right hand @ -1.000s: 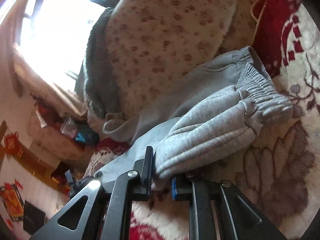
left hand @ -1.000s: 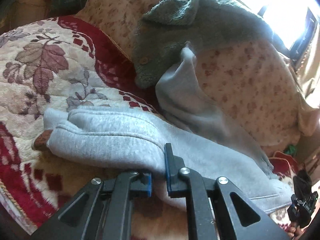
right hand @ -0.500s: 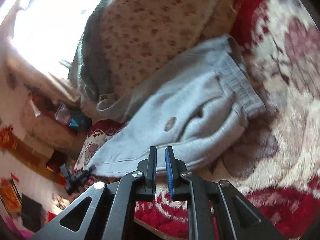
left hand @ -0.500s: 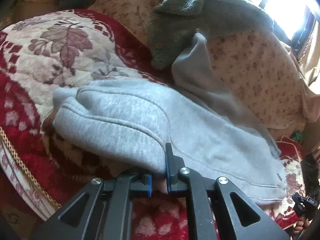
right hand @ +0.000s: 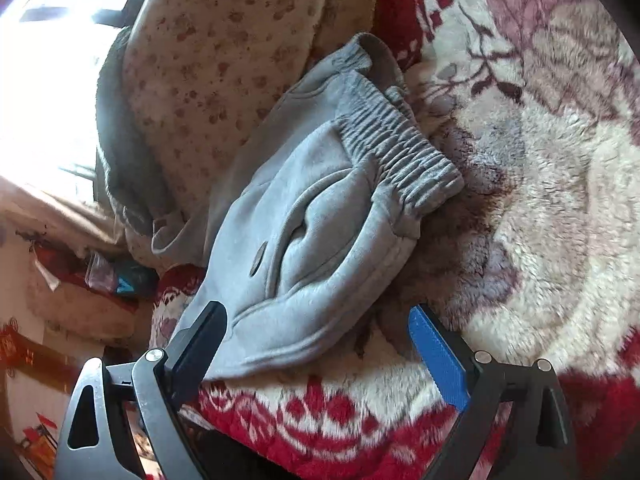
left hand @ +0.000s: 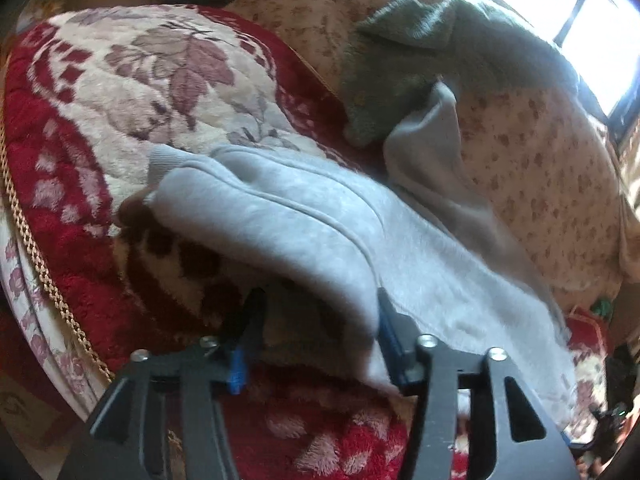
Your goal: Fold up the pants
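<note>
Grey sweatpants (left hand: 320, 216) lie folded lengthwise on a red and cream floral blanket (left hand: 132, 80). One leg end (left hand: 428, 148) trails up onto a spotted cushion. My left gripper (left hand: 320, 320) is opening, and the pants' near edge hangs loose between its jaws, against the right finger (left hand: 390, 328) only. In the right wrist view the pants (right hand: 320, 216) show their gathered waistband (right hand: 400, 152) at the far end. My right gripper (right hand: 316, 324) is opening wide over the near hem, its pads clear of the cloth.
A grey-green fleece garment (left hand: 440, 52) lies on the beige spotted cushion (left hand: 540, 168) behind the pants. A bright window (left hand: 600, 32) is at the far right. The blanket's corded edge (left hand: 40, 264) drops off at the left. Clutter sits beyond the bed (right hand: 112, 280).
Both grippers, earlier shut on the pants' near edge, have lowered it onto the blanket and spread their jaws. The cloth now rests flat instead of hanging from the pads.
</note>
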The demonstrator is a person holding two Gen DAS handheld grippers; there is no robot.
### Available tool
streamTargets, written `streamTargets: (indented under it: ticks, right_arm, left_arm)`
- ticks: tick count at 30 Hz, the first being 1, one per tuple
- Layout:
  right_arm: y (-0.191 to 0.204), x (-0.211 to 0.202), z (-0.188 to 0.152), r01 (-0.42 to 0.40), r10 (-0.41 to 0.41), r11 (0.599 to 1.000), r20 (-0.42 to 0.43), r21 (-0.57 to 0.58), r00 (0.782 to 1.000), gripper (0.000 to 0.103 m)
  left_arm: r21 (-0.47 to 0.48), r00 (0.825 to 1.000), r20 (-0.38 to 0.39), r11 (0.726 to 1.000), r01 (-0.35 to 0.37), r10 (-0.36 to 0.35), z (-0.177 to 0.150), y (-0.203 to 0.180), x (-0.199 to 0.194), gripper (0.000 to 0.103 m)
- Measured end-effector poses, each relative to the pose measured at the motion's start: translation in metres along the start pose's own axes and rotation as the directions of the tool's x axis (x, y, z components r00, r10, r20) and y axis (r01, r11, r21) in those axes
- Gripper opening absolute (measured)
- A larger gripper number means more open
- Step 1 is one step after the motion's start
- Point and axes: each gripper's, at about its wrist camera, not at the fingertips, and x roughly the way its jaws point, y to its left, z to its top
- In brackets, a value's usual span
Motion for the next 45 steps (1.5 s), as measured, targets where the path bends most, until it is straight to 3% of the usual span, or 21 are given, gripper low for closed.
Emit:
streamTargets:
  ticks: [3,5,7,9,10,11,12,13,14,15,18,21,22,26,28,31,33,36,40,42,45]
  right_arm:
    - [-0.004,0.01,0.007,-0.044,0.043,0.998,0.022,0.038,0.999,0.094]
    - [-0.004,0.015,0.012,-0.085,0.083,0.996,0.046,0.039,0.995,0.086]
    - [-0.006,0.021,0.015,-0.084,0.082,0.996,0.049,0.035,0.995,0.059]
    - [-0.012,0.026,0.018,-0.081,0.079,0.996,0.054,0.046,0.995,0.038]
    - [-0.016,0.027,0.018,-0.093,0.089,0.994,0.055,0.063,0.994,0.031]
    - [-0.019,0.028,0.018,-0.107,0.103,0.991,0.056,0.075,0.993,0.03]
    - [-0.019,0.027,0.018,-0.112,0.108,0.991,0.055,0.074,0.993,0.027]
    - [-0.017,0.026,0.018,-0.106,0.103,0.993,0.054,0.055,0.993,0.026]
    - [-0.015,0.025,0.018,-0.101,0.099,0.994,0.054,0.041,0.994,0.026]
    - [-0.012,0.024,0.019,-0.097,0.096,0.995,0.054,0.024,0.994,0.025]
    - [-0.003,0.019,0.021,-0.097,0.098,0.995,0.049,-0.013,0.994,0.024]
    - [0.001,0.015,0.022,-0.088,0.089,0.995,0.033,-0.036,0.995,0.024]
    - [0.0,0.014,0.022,-0.085,0.086,0.996,0.03,-0.037,0.996,0.024]
    - [-0.002,0.017,0.022,-0.063,0.064,0.997,0.015,-0.039,0.998,0.024]
    - [0.0,0.019,0.021,-0.022,0.022,0.998,0.001,-0.059,1.0,0.024]
    - [0.014,0.022,0.021,0.099,-0.103,0.984,-0.022,-0.15,0.994,0.027]
    - [0.024,0.022,0.02,0.153,-0.162,0.968,-0.028,-0.199,0.986,0.028]
    - [0.039,0.02,0.02,0.251,-0.265,0.933,-0.021,-0.257,0.964,0.036]
    - [0.046,0.012,0.02,0.328,-0.341,0.898,0.01,-0.292,0.94,0.058]
    - [0.049,0.005,0.021,0.349,-0.357,0.884,0.033,-0.312,0.934,0.06]
    - [0.06,-0.008,0.027,0.347,-0.343,0.875,0.072,-0.337,0.937,0.064]
  left_arm:
    - [-0.07,0.999,0.053,0.997,0.012,-0.008,0.007,0.01,-0.009,0.073]
    - [-0.124,0.996,0.092,0.992,0.028,-0.016,0.016,0.017,-0.013,0.076]
    - [-0.157,0.992,0.126,0.987,0.038,-0.018,0.026,0.023,-0.015,0.078]
    - [-0.188,0.989,0.148,0.982,0.035,-0.007,0.037,0.028,-0.012,0.078]
    - [-0.202,0.988,0.152,0.979,0.039,-0.007,0.042,0.03,-0.009,0.078]
    - [-0.208,0.988,0.153,0.977,0.047,-0.015,0.049,0.032,-0.004,0.078]
    - [-0.197,0.988,0.15,0.979,0.056,-0.027,0.055,0.03,0.002,0.068]
    - [-0.176,0.989,0.144,0.983,0.056,-0.03,0.061,0.027,0.007,0.055]
    - [-0.123,0.991,0.135,0.992,0.016,0.001,0.071,0.019,0.012,0.034]
    - [-0.087,0.99,0.141,0.996,0.005,0.007,0.075,0.014,0.012,0.026]
    - [0.005,0.982,0.179,0.998,0.065,-0.065,0.093,-0.001,0.003,0.018]
    - [0.083,0.975,0.199,0.993,0.086,-0.101,0.1,-0.006,-0.008,0.016]
    - [0.085,0.979,0.183,0.994,0.071,-0.085,0.099,-0.003,-0.005,0.016]
    - [0.012,0.993,0.069,0.995,-0.095,0.094,0.08,0.037,0.022,0.016]
    - [-0.046,0.993,0.019,0.992,-0.119,0.12,0.07,0.057,0.031,0.016]
    - [-0.042,0.986,0.007,0.985,-0.168,0.169,0.057,0.064,0.033,0.03]
    - [-0.021,0.979,0.021,0.979,-0.204,0.204,0.055,0.059,0.026,0.051]
    - [0.003,0.968,0.056,0.97,-0.243,0.243,0.057,0.047,0.011,0.07]
    - [0.057,0.956,0.134,0.961,-0.269,0.26,0.064,0.021,-0.013,0.08]
    - [0.085,0.962,0.15,0.966,-0.245,0.23,0.067,0.006,-0.019,0.088]
    - [0.126,0.978,0.136,0.977,-0.173,0.156,0.071,-0.022,-0.02,0.091]
